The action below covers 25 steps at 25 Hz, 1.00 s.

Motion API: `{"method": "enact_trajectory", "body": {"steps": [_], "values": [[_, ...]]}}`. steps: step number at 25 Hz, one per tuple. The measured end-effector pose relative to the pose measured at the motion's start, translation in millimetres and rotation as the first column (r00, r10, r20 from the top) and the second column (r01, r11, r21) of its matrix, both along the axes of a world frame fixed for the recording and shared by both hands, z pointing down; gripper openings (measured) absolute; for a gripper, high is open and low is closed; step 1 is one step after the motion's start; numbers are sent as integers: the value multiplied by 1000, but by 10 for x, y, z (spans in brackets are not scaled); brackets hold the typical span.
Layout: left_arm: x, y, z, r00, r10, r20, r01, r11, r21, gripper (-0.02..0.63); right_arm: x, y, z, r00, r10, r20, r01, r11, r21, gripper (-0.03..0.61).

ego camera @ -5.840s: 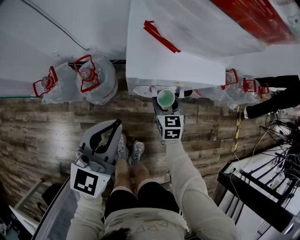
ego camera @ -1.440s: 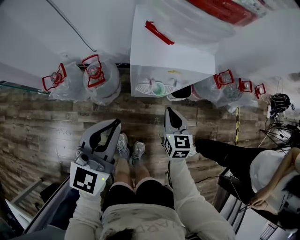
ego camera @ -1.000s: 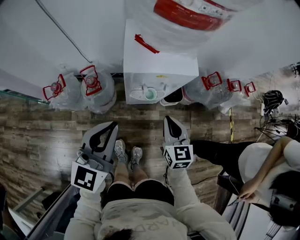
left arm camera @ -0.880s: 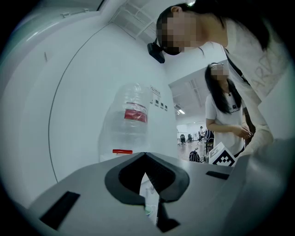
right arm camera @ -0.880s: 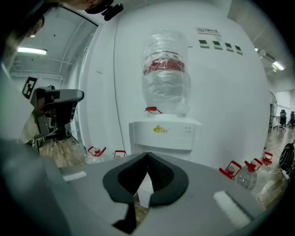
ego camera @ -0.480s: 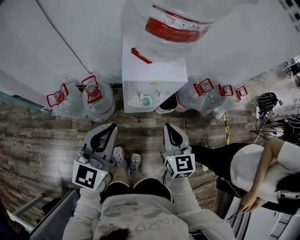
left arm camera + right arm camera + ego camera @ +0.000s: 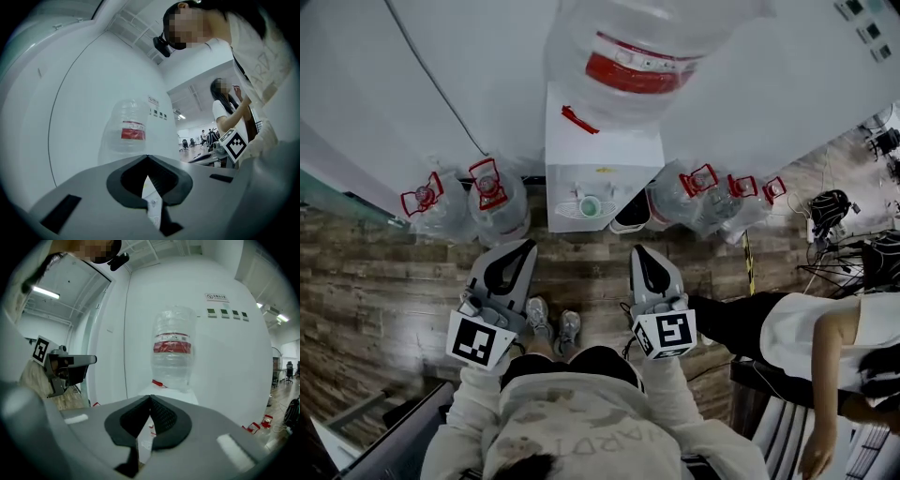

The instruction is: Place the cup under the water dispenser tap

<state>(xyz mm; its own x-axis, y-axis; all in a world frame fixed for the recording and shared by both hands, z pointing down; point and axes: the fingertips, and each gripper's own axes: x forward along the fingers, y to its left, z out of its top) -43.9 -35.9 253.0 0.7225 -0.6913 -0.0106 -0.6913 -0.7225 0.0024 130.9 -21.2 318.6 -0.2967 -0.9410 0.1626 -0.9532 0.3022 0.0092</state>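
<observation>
The green cup (image 7: 591, 205) stands on the drip tray of the white water dispenser (image 7: 602, 155), below its taps; a big clear bottle (image 7: 645, 52) sits on top. My right gripper (image 7: 637, 250) hangs well short of the dispenser, shut and with nothing in it. Beside it my left gripper (image 7: 529, 244) is also shut and bare. In the right gripper view the jaws (image 7: 150, 397) meet at the tip, pointing at the bottle (image 7: 172, 352). In the left gripper view the jaws (image 7: 146, 157) touch too, with the bottle (image 7: 129, 129) ahead.
Spare water jugs with red handles stand left (image 7: 494, 202) and right (image 7: 698, 192) of the dispenser. A dark bin (image 7: 630, 216) sits at its right foot. Another person (image 7: 830, 328) is close on the right, near cables (image 7: 830, 202). My feet (image 7: 551, 319) are on the wood floor.
The right gripper, which held the green cup at the dispenser, has let it go and drawn back shut. Both grippers have risen, and the dispenser looks farther away.
</observation>
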Motion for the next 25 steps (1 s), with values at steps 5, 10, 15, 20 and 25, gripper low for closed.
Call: {"method": "enact_trajectory", "body": {"steps": [5, 10, 15, 20, 25], "values": [[16, 65, -102, 1000, 0, -14, 0, 1000, 8, 5, 6, 81, -240, 1000, -4, -17, 5, 999, 39, 9], [27, 112, -218, 1000, 23, -6, -23, 997, 73, 5, 9, 146, -411, 1000, 1, -11, 0, 997, 72, 9], [11, 128, -299, 1000, 16, -13, -14, 996, 85, 5, -13, 187, -569, 1000, -3, -14, 4, 994, 105, 9], [17, 135, -371, 1000, 20, -12, -19, 995, 93, 5, -24, 190, -720, 1000, -2, -17, 4, 991, 137, 9], [5, 127, -425, 1000, 18, -19, -16, 994, 107, 5, -51, 198, -822, 999, -8, -31, 13, 986, 166, 9]]}}
